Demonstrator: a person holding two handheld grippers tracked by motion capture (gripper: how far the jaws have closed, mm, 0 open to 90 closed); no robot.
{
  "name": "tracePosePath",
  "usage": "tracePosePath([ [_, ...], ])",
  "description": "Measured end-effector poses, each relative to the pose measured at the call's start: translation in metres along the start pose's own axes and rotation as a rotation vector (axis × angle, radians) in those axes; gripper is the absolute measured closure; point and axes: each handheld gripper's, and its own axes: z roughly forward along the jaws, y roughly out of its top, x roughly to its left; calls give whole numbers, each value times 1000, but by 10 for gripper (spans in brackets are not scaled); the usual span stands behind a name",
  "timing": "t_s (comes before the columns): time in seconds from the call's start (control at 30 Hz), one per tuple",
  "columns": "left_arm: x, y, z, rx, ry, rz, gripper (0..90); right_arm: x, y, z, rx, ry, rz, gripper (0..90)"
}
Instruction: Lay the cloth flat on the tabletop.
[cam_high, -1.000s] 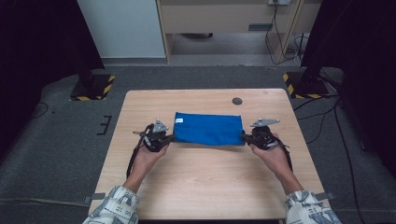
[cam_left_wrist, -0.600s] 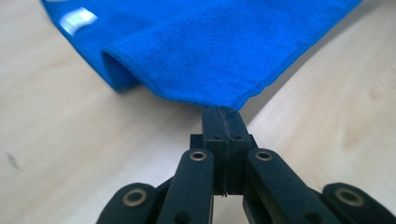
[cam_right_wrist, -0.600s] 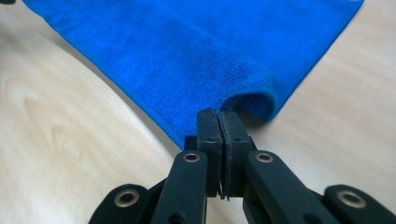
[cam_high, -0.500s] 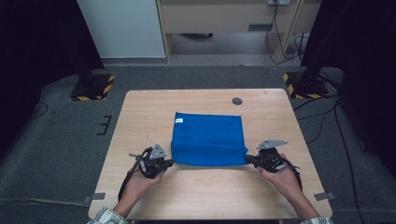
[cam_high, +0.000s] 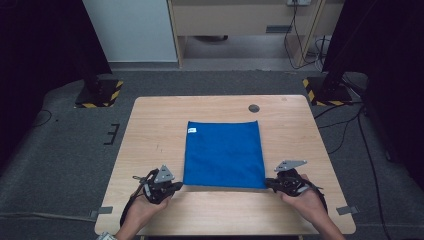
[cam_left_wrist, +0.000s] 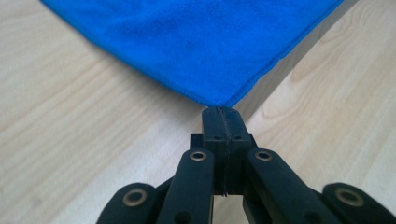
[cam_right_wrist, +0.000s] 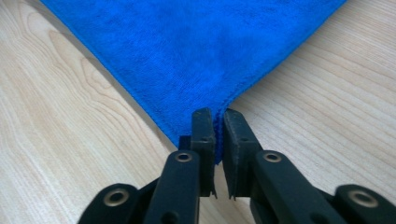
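Unfolded blue cloth (cam_high: 223, 154), corners at both grippers' (cam_high: 174, 186) tips

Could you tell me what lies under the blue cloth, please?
The blue cloth lies flat on the wooden table. Whatever the cloth covers is hidden.

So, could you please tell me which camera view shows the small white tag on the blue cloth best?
The high view: the small white tag sits at the far left corner of the blue cloth. The left and right gripper views show near corners of the cloth at the jaws.
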Motion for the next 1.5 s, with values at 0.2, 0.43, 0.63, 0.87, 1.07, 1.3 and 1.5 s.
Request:
tracePosePath([
  [0.2, 1, -5, -2, 12, 2, -1, 900, -2, -2, -4, -7, -56, 34, 521],
  [0.43, -3, -8, -4, 20, -13, 1, 900, -5, -1, -1, -33, -103, 4, 367],
  [0.63, -2, -11, -6, 4, 5, -10, 900, -3, 3, -1, -58, -87, -10, 264],
  [0.87, -3, -13, -5, -14, 18, -16, 733, -4, 4, -2, -59, -75, 3, 158],
  [1.07, 2, -14, -5, -43, 33, -39, 574, -5, 4, -4, -79, -74, 5, 93],
  [1.3, 13, -10, 0, -62, 13, -81, 328, -8, 8, 3, -85, -84, -5, 70],
  [1.5, 31, 1, 4, -62, 36, -85, 172, -10, 14, 12, -81, -80, -34, 71],
])
